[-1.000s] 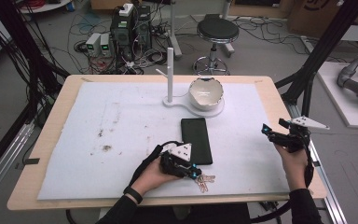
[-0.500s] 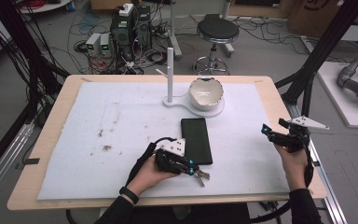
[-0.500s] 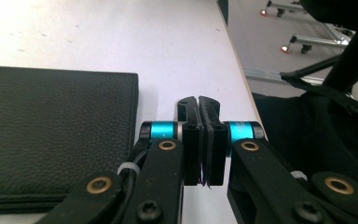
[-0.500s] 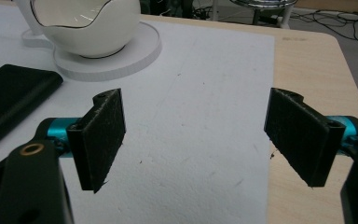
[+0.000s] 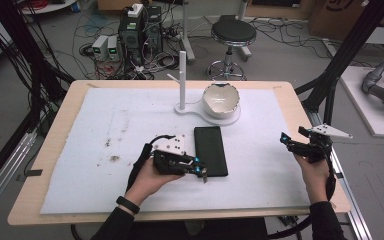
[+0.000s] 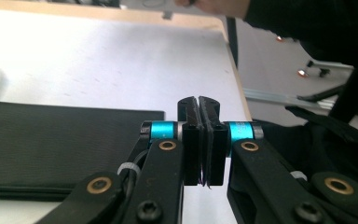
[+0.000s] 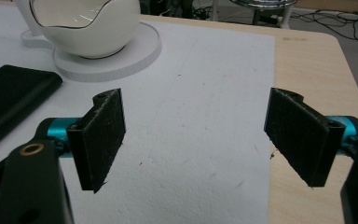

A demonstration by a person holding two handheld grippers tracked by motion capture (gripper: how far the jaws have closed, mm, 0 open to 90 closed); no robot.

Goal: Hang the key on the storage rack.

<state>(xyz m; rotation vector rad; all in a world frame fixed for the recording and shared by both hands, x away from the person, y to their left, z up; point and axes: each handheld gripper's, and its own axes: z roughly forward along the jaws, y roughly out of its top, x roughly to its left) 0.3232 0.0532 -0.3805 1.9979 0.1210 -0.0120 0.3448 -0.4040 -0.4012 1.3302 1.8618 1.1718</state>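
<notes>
My left gripper (image 5: 201, 169) is held a little above the white mat, at the near left corner of a flat black case (image 5: 210, 150). Its jaws are shut, and a small bunch of keys (image 5: 205, 176) hangs from its tips. In the left gripper view the pads (image 6: 199, 100) meet with only a thin sliver pinched low between them, and the black case (image 6: 51, 140) lies to their left. My right gripper (image 5: 291, 136) hovers near the table's right edge, jaws wide open. Nothing is between its pads (image 7: 193, 135).
A white bowl (image 5: 220, 98) sits on a round white base (image 7: 135, 56) at the back of the mat, joined to an upright white post (image 5: 182, 75). The wooden table edge (image 5: 300, 105) runs along the right. Dark specks (image 5: 114, 158) mark the mat on the left.
The left gripper has risen and moved slightly toward the black case. The keys have come up off the mat with it. The right gripper has stayed in place.
</notes>
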